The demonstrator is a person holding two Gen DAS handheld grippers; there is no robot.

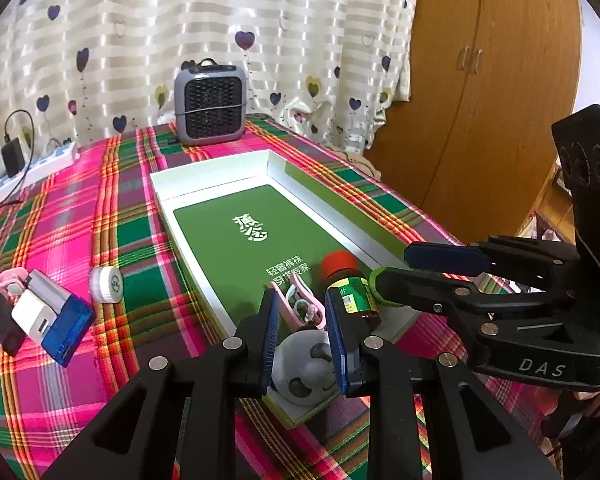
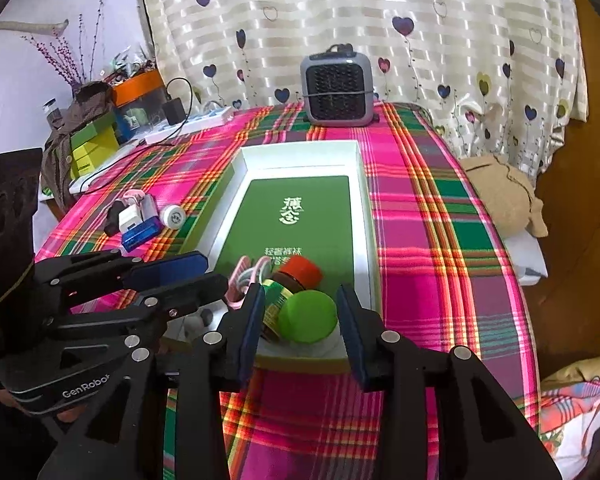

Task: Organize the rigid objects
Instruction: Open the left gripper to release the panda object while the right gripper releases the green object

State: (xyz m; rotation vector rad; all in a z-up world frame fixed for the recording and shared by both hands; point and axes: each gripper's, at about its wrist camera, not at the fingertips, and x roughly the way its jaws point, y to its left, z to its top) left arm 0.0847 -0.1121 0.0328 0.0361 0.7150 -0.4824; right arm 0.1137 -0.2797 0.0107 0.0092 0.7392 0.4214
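Four things already in the white box [image 2: 365,184], both grippers spread and holding nothing: left gripper [image 1: 304,332], right gripper [image 2: 300,324]; charger pile [image 1: 46,316] and white cap [image 1: 107,284] left on the counter [image 1: 60,216].

The right gripper [image 1: 388,276] body reads "DAS"; the left gripper [image 2: 204,276] reads "GenRobot"; the box [image 2: 362,200] bottom carries white Chinese characters.

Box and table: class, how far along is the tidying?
Done: a bottle and pink clip lie in the box. In hand: the left gripper brackets a panda toy, the right gripper a green cap. Left: white cap and chargers on the table.
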